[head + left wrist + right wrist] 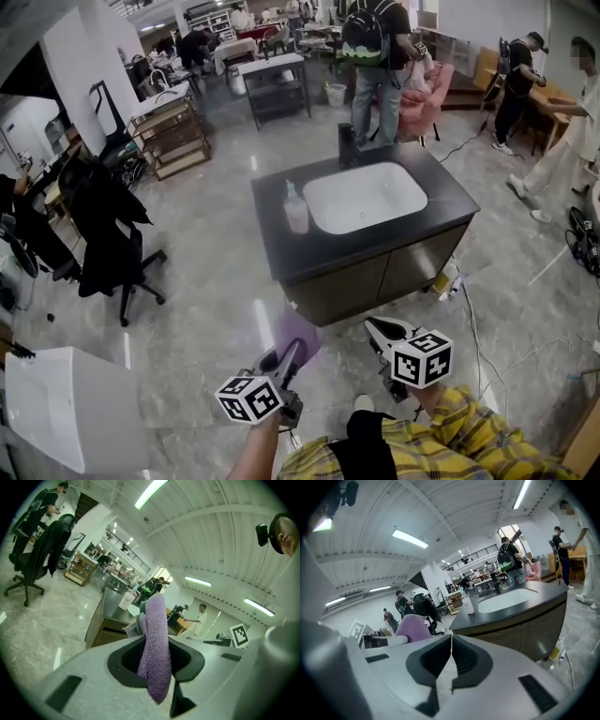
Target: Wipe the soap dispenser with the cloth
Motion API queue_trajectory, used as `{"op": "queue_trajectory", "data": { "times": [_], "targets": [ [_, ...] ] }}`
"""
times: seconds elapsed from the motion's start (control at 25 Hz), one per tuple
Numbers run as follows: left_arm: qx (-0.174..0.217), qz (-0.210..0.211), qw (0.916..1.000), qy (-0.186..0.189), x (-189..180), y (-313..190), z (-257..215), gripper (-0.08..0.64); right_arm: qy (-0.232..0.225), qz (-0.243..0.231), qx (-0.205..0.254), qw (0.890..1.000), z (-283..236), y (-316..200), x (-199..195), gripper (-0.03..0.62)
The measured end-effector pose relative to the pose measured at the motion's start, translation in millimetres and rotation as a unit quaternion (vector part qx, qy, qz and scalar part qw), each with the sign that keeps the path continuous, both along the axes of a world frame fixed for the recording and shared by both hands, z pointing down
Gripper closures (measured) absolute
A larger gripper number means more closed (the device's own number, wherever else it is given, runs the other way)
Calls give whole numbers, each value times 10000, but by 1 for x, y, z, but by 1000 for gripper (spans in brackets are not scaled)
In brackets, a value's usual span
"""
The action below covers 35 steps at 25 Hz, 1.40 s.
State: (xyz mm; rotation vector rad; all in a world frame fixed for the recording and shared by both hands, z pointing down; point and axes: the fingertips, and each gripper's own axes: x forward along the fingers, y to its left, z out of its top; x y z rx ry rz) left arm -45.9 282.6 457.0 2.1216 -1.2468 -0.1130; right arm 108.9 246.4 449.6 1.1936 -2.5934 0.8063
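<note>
We're in a big open hall with a glossy grey floor [206,281], and right in the middle stands a dark sink cabinet [375,246] with a white basin [364,197] set into its top. On the cabinet's top, just left of the basin, there's the soap dispenser [296,208], upright, a clear bottle with a pump. A black tap [347,145] stands at the far edge behind the basin.

Both grippers hang on the near side of the cabinet, well apart from it, over bare floor. The left gripper [289,359] has its jaws clamped on the purple cloth [157,639], which sticks up between them and droops below. The right gripper [451,651] is beside it, jaws pressed together with nothing between them. Off to the cabinet's left, a black office chair [103,234] with dark clothing draped over it.
</note>
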Motion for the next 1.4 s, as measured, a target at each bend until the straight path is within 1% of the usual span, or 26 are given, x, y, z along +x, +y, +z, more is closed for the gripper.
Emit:
{"op": "queue_trajectory", "data": {
  "times": [0.24, 0.44, 0.68, 0.92, 1.12, 1.4],
  "targets": [
    [-20, -211, 9997, -72, 4, -37, -2, 484, -55, -154, -34, 9999, 2, -40, 9, 586],
    [8, -390, 9992, -46, 15, -66, -1, 484, -56, -321, -26, 9995, 4, -70, 20, 586],
    [55, -547, 9985, -44, 28, -92, 1, 484, -47, -507, 17, 9987, 5, -95, 32, 586],
    [-4, -661, 9978, -48, 42, -109, 3, 485, -90, -615, -92, 9980, 14, -114, 40, 586],
    [5, -749, 9972, -31, 42, -120, 7, 485, -136, -700, -144, 9973, 24, -124, 36, 586],
    [111, -790, 9968, 0, 27, -157, 1, 485, -153, -684, -91, 9975, 24, -154, 29, 586]
  ]
}}
